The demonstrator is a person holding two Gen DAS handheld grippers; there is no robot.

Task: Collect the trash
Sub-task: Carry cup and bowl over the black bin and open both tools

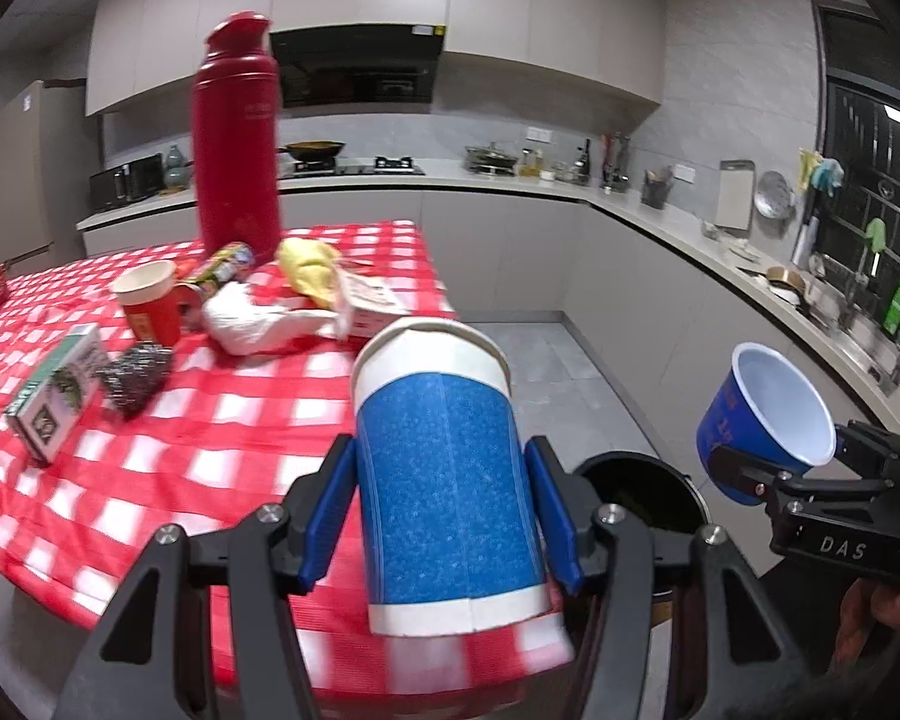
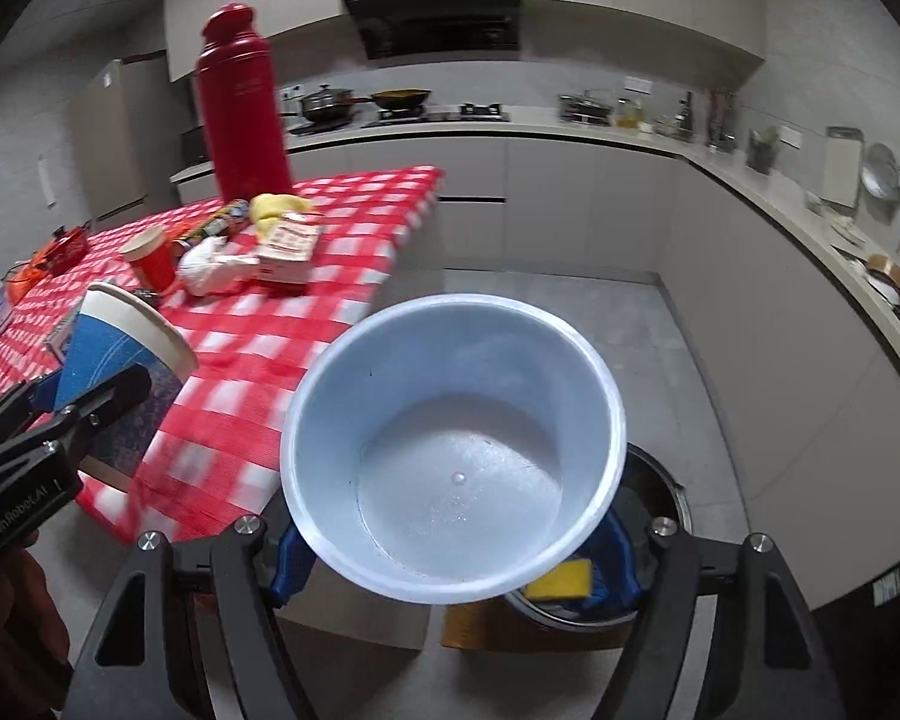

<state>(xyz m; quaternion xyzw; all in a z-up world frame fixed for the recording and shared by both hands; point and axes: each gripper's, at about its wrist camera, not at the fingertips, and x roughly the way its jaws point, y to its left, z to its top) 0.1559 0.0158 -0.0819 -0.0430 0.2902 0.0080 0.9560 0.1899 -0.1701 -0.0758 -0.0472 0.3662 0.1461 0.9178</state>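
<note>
Past the desk's [image 1: 222, 420] near corner, above the floor: two cups, one per gripper. Tall blue paper cup [image 1: 444, 468], one, upright, clamped between the left gripper [image 1: 444, 510] fingers. Wide blue tub cup [image 2: 450, 450], one, white inside, mouth toward the camera, clamped between the right gripper [image 2: 450, 564] fingers. Bin [image 1: 642, 492], one, dark, open, just beyond both. On the desk: red flask [image 1: 237, 144], one; red paper cup [image 1: 147, 306], one; green carton [image 1: 60, 384], one; steel scourer [image 1: 135, 375], one.
</note>
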